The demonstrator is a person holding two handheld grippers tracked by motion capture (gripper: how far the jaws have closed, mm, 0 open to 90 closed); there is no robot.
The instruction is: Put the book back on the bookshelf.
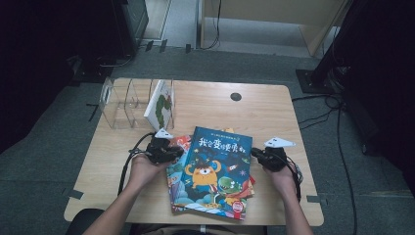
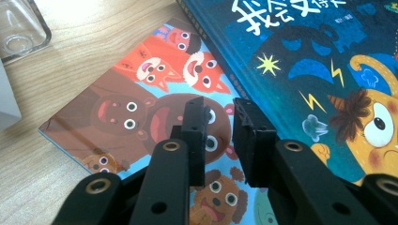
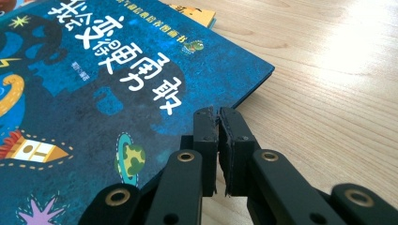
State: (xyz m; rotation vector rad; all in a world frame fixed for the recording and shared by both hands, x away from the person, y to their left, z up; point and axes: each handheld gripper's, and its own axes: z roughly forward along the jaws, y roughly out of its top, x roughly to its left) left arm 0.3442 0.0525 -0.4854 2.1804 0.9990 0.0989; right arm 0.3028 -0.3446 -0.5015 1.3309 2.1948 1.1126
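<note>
Item: dark blue hardcover picture book with a yellow monster on its cover (image 1: 217, 169), lying flat on top of a stack at six o'clock on the light wooden table (image 1: 274, 105). Beneath it we note a picture book with brown bears and red foxes (image 2: 141, 108), jutting out at its nine o'clock side.

Item: right gripper (image 3: 217, 123), at three o'clock of the blue book. We find its jaws closed almost flat together at the book's edge; we cannot tell whether the cover's rim is pinched between them.

Item: left gripper (image 2: 219, 123), at nine o'clock of the stack, poised over the bear cover. Its jaws stand a narrow gap apart, with nothing between them.

Item: clear acrylic book rack (image 1: 128, 103), at eleven o'clock, holding one white book with a green caterpillar (image 1: 161, 105) upright.

Step in hand, as we judge it: securing the top book at its right edge. The next move calls for a firm pinch, a lift clear of the stack, then tilting the book upright for a free slot in the rack.
</note>
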